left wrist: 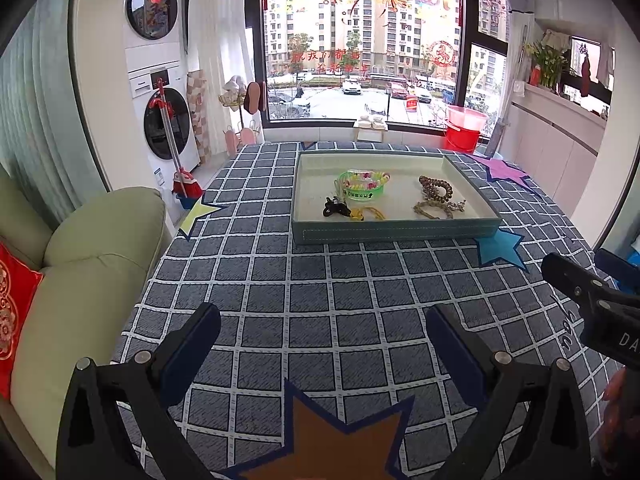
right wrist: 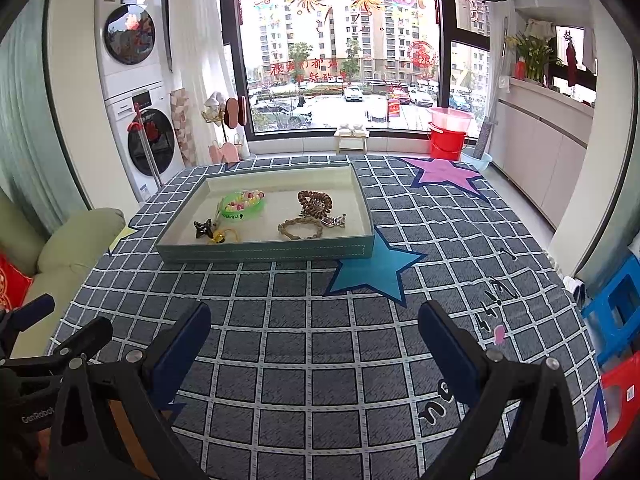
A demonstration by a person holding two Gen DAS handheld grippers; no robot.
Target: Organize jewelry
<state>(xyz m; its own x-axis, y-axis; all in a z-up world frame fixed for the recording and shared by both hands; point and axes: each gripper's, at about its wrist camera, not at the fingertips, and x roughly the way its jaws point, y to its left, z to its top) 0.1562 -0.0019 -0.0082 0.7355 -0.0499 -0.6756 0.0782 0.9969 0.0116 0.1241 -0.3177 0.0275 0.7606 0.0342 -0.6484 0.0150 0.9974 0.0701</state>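
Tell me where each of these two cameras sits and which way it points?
Left wrist: sits on the left gripper, looking forward over the checked cloth at the tray and window; its own open fingers show, with the right gripper at the right edge.
Right wrist: sits on the right gripper, facing the same way, tray left of centre; its open fingers show, with the left gripper at the left edge.
Shared: tray, cloth, window.
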